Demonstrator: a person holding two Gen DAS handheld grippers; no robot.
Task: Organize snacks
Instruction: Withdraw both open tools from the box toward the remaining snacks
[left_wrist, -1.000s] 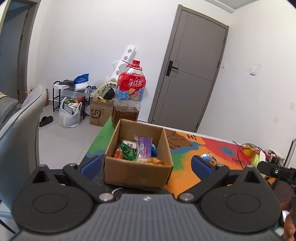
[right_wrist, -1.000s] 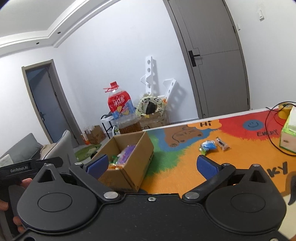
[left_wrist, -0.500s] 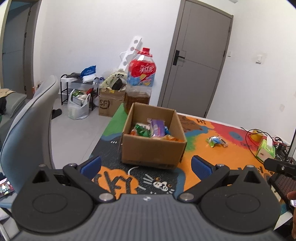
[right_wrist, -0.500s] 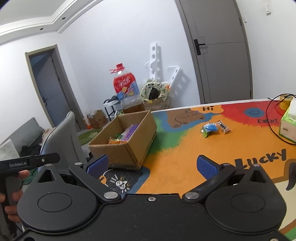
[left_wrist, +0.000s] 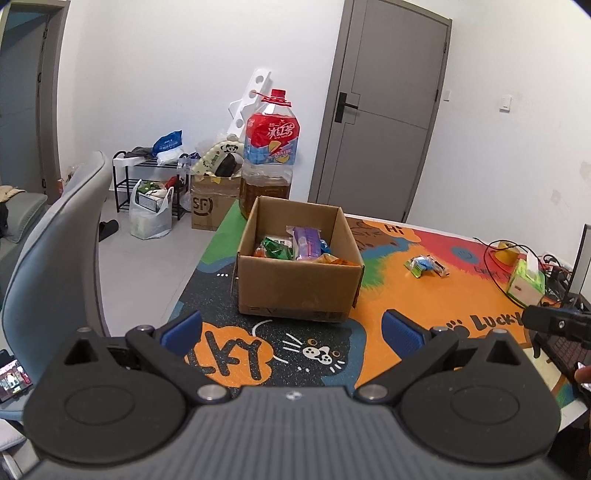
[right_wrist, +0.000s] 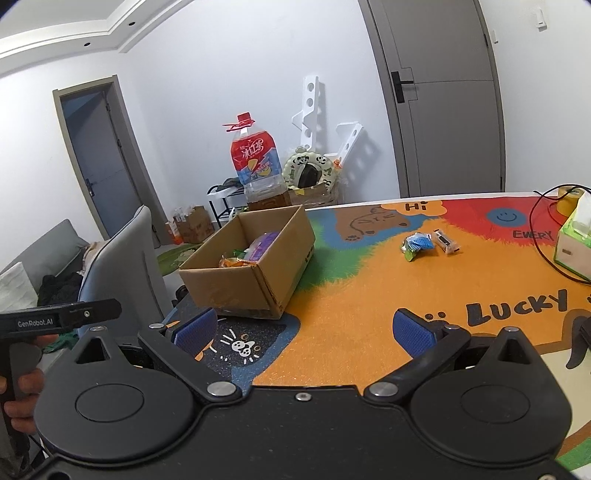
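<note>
Both the left claw (left_wrist: 291, 328) and the right claw (right_wrist: 301, 330) are spread wide and empty. Two small loose snack packets (right_wrist: 430, 242) lie on the colourful tabletop (right_wrist: 369, 295), well apart from the open brown cardboard box (right_wrist: 251, 266). Best to reach with the right, straddle one packet, and close low.

Big drink bottle (left_wrist: 271, 147) upright at table's far edge. Grey chair (left_wrist: 55, 251) left. Tissue box (right_wrist: 574, 236) right, cable (right_wrist: 543, 229) alongside.
</note>
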